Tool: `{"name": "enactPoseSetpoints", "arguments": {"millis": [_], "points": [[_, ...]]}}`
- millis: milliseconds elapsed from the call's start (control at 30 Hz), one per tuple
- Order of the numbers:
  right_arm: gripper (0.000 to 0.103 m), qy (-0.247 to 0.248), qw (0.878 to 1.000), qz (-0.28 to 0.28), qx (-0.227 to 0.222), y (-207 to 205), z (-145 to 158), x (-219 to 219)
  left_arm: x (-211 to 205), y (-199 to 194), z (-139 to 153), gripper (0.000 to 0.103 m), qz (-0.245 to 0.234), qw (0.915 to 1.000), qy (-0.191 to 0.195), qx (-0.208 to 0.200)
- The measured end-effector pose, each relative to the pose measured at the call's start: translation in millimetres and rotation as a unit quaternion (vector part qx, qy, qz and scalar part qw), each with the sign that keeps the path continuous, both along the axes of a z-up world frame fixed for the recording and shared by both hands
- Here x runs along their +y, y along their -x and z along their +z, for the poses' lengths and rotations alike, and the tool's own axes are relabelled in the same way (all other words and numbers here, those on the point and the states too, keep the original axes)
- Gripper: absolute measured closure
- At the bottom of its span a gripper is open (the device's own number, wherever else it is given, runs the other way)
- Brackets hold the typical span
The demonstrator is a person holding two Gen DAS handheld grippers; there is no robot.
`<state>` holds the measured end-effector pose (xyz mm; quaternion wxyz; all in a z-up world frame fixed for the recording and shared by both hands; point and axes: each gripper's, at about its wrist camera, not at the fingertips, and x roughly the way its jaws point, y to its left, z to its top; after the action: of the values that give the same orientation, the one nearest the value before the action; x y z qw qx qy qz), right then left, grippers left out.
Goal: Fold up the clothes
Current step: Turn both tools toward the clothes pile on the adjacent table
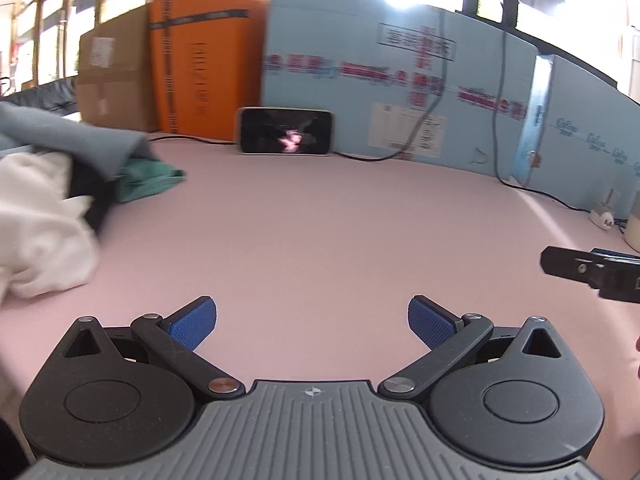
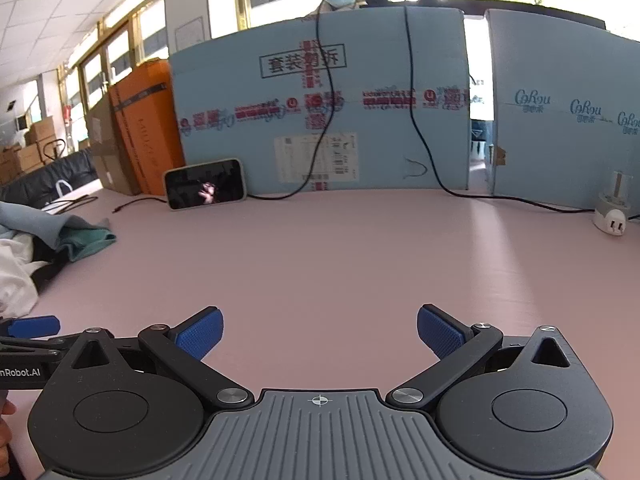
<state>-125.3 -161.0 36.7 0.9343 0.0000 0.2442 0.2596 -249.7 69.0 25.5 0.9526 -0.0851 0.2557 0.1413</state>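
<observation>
Clothes (image 1: 44, 200) lie heaped, unfolded, at the counter's (image 1: 320, 240) left; left claw (image 1: 312, 322) and right claw (image 2: 319, 330) both gape empty.

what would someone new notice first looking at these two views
Probably the heap of clothes at the table's left edge, white, black and teal pieces tangled together. Next, the phone propped against the blue boxes at the back. Both the left gripper and right gripper hang open over bare pink table.

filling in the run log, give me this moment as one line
stage: nothing grasped | left gripper: open, empty, over pink table | right gripper: open, empty | crumpled pile of white, grey-blue and teal clothes: unfolded, far left
</observation>
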Motion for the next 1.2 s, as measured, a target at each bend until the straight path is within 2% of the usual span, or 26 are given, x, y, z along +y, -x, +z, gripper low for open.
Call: {"name": "enactPoseSetpoints", "arguments": {"millis": [133,233,333,433,567,733,867,1067,1200], "points": [[0.0,-0.027,0.998,0.05,0.0,20.3,4.6,12.3,21.3,42.8,5.0,0.0,0.029,0.9995,-0.003,-0.014],[0.0,-0.073,0.993,0.097,0.011,31.7,7.4,23.6,38.4,67.1,2.0,0.0,0.063,0.9979,-0.012,-0.005],[0.0,-0.105,0.983,0.15,0.023,37.6,9.5,41.9,57.3,83.7,-7.9,0.0,0.087,0.9961,0.008,0.009],[0.0,-0.092,0.978,0.188,0.021,46.3,10.2,70.1,72.1,95.4,-16.5,0.0,0.096,0.9948,0.032,0.014],[0.0,-0.055,0.977,0.203,0.023,58.9,9.0,111.5,89.6,110.7,-19.4,0.0,0.109,0.9934,0.033,0.008],[0.0,-0.066,0.953,0.292,0.045,72.3,12.4,153.4,118.0,126.4,-23.0,0.0,0.146,0.9884,0.042,0.009],[0.0,-0.057,0.945,0.317,0.05,79.4,20.3,188.8,143.7,144.3,-25.1,0.0,0.182,0.982,0.048,0.01],[0.0,-0.038,0.94,0.337,0.022,76.9,37.0,245.2,176.4,170.1,-26.6,0.0,0.231,0.9714,0.052,0.008],[0.0,-0.038,0.934,0.356,-0.005,76.4,57.1,285.6,189.3,175.3,-27.8,0.0,0.247,0.9677,0.052,0.004]]}}
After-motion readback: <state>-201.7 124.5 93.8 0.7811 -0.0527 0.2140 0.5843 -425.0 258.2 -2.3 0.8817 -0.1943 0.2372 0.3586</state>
